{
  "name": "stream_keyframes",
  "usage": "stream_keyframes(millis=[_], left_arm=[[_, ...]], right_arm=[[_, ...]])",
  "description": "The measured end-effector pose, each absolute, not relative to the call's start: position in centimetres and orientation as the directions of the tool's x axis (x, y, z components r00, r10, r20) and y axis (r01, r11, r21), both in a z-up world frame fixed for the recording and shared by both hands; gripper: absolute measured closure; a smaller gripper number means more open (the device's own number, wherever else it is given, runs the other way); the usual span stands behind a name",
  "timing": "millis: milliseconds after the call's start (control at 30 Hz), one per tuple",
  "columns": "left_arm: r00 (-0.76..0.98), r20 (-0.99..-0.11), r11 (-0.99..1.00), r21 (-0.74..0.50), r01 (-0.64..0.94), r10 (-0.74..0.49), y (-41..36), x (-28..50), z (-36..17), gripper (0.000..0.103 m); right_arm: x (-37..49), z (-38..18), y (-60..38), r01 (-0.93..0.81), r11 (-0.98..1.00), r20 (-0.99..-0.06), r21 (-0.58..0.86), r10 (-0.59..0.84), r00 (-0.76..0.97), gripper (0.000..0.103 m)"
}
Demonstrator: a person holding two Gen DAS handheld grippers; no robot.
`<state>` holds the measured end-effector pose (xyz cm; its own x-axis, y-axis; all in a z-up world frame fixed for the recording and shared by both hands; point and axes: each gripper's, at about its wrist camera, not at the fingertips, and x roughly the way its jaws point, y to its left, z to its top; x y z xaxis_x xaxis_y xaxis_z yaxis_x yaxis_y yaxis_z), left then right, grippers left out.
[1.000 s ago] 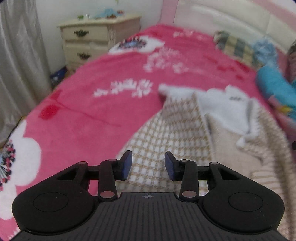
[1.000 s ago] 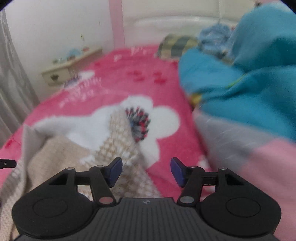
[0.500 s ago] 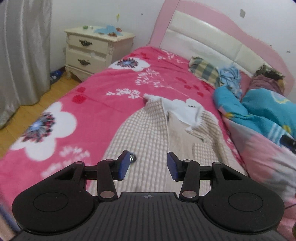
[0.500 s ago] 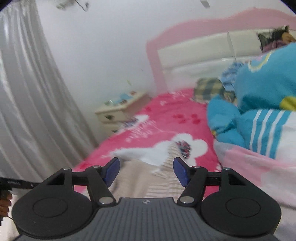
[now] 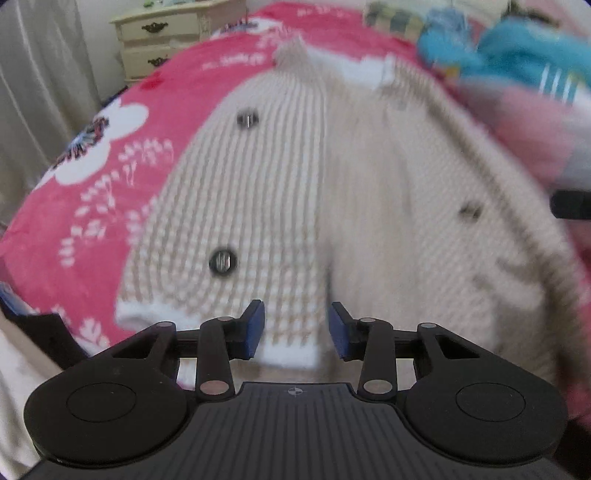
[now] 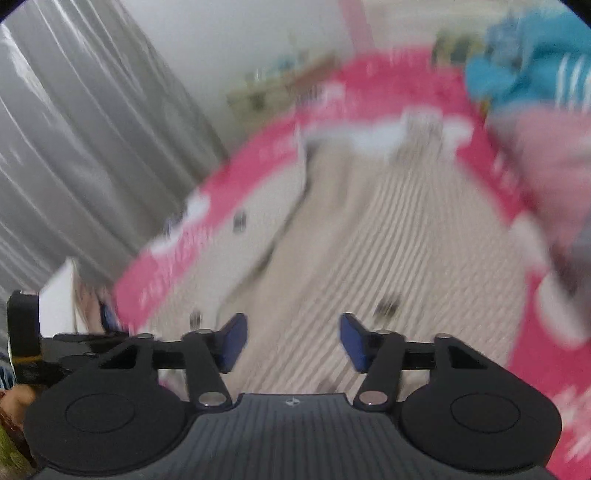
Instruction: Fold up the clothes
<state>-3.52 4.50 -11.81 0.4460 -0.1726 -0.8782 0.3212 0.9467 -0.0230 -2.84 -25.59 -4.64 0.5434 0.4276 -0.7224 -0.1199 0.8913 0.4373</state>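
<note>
A beige-and-white checked jacket point(image 5: 295, 192) with dark round buttons and a white fluffy collar lies spread on the pink floral bedspread point(image 5: 110, 177). My left gripper point(image 5: 296, 329) is open and empty, low over the jacket's near hem. My right gripper point(image 6: 293, 341) is open and empty above the jacket point(image 6: 369, 258) near its bottom edge; this view is heavily blurred. The left gripper's body shows at the right wrist view's left edge point(image 6: 22, 332).
A blue and pink quilt point(image 5: 517, 59) is bunched on the right of the bed. A cream nightstand point(image 5: 173, 33) stands at the far left. Grey curtains point(image 6: 74, 147) hang on the left. A checked pillow point(image 5: 395, 18) lies by the headboard.
Both grippers have dropped from a high view of the bed to the jacket's near hem. Both stay open and empty. The views are blurred by motion.
</note>
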Motion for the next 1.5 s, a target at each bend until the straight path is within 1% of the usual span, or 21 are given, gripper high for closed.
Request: stream_keyframes(millis=[67,233,333,400,467,500,533,567,600,667,733,800,867,900,933,1067,1133,1200,1300,1400,1500], left_arm=[[0.45,-0.881,0.94,0.017,0.34,-0.147,4.3,-3.8,-13.5,0.068],[0.5,-0.849,0.895,0.081,0.438,-0.168,3.8,-5.0,-14.5,0.065],[0.532,-0.834,0.879,0.137,0.456,-0.146,3.6,-5.1,-15.8,0.065],[0.554,-0.821,0.882,0.155,0.446,-0.136,3.6,-5.2,-16.5,0.071],[0.578,-0.807,0.898,0.155,0.412,-0.125,3.9,-5.4,-16.8,0.092],[0.586,-0.801,0.908,0.15,0.39,-0.12,4.2,-5.3,-16.9,0.094],[0.593,-0.795,0.918,0.135,0.372,-0.124,4.6,-5.3,-16.8,0.095],[0.601,-0.788,0.928,0.115,0.355,-0.132,5.0,-5.3,-16.5,0.096],[0.608,-0.781,0.936,0.095,0.338,-0.14,5.4,-5.4,-16.2,0.096],[0.626,-0.764,0.946,0.067,0.317,-0.156,6.0,-5.8,-15.3,0.096],[0.636,-0.752,0.956,0.023,0.293,-0.177,6.7,-6.0,-14.3,0.097],[0.642,-0.737,0.962,-0.045,0.268,-0.213,7.5,-6.0,-12.8,0.097],[0.652,-0.71,0.96,-0.136,0.244,-0.266,8.4,-6.1,-10.9,0.097],[0.659,-0.692,0.954,-0.183,0.237,-0.296,8.8,-6.2,-9.9,0.097],[0.669,-0.671,0.947,-0.216,0.236,-0.32,9.0,-6.4,-8.7,0.097],[0.694,-0.573,0.9,-0.282,0.332,-0.436,7.7,-8.2,-4.1,0.097],[0.681,-0.529,0.862,-0.294,0.413,-0.507,6.2,-9.4,-2.3,0.097],[0.635,-0.507,0.811,-0.318,0.491,-0.583,4.5,-10.7,-1.4,0.097],[0.539,-0.52,0.742,-0.354,0.57,-0.662,2.1,-12.3,-1.8,0.097],[0.4,-0.6,0.697,-0.416,0.584,-0.693,-0.4,-13.2,-4.4,0.096],[0.323,-0.68,0.705,-0.406,0.582,-0.658,-1.7,-13.6,-6.4,0.093]], right_arm=[[-1.6,-5.7,-23.9,-0.119,0.873,-0.725,0.473,0.462,0.511,0.055],[3.6,-7.3,-19.8,-0.148,0.823,-0.695,0.548,0.547,0.467,0.055],[8.0,-9.0,-17.2,-0.134,0.821,-0.704,0.555,0.55,0.449,0.055],[10.8,-10.8,-15.9,-0.102,0.836,-0.737,0.539,0.526,0.424,0.055],[12.9,-12.9,-15.2,-0.043,0.84,-0.761,0.541,0.511,0.4,0.055],[13.6,-13.7,-15.1,-0.023,0.831,-0.759,0.556,0.519,0.393,0.057],[14.0,-14.2,-15.3,-0.006,0.817,-0.751,0.576,0.532,0.391,0.075],[14.1,-14.4,-15.5,0.005,0.798,-0.736,0.603,0.553,0.391,0.084],[13.9,-14.3,-15.8,0.007,0.777,-0.713,0.629,0.573,0.404,0.088],[13.5,-13.9,-16.4,0.009,0.75,-0.677,0.661,0.592,0.438,0.089],[13.4,-14.2,-16.7,0.035,0.743,-0.676,0.668,0.587,0.445,0.089],[13.6,-15.1,-17.0,0.089,0.721,-0.677,0.688,0.592,0.436,0.088],[13.6,-15.2,-17.0,0.081,0.683,-0.64,0.726,0.628,0.443,0.088],[13.6,-14.8,-17.1,0.057,0.663,-0.611,0.747,0.649,0.453,0.096],[13.2,-14.0,-17.3,0.03,0.645,-0.58,0.763,0.664,0.473,0.096],[10.6,-8.8,-20.7,-0.05,0.563,-0.444,0.825,0.7,0.559,0.097],[8.1,-6.4,-23.3,-0.089,0.559,-0.409,0.825,0.697,0.589,0.097],[5.2,-4.7,-26.1,-0.113,0.583,-0.411,0.804,0.684,0.603,0.097],[1.2,-4.5,-29.4,-0.101,0.633,-0.461,0.767,0.653,0.601,0.097],[-1.9,-6.3,-30.9,-0.062,0.72,-0.553,0.691,0.583,0.595,0.097],[-4.0,-9.2,-31.6,-0.003,0.819,-0.674,0.574,0.474,0.567,0.097]])
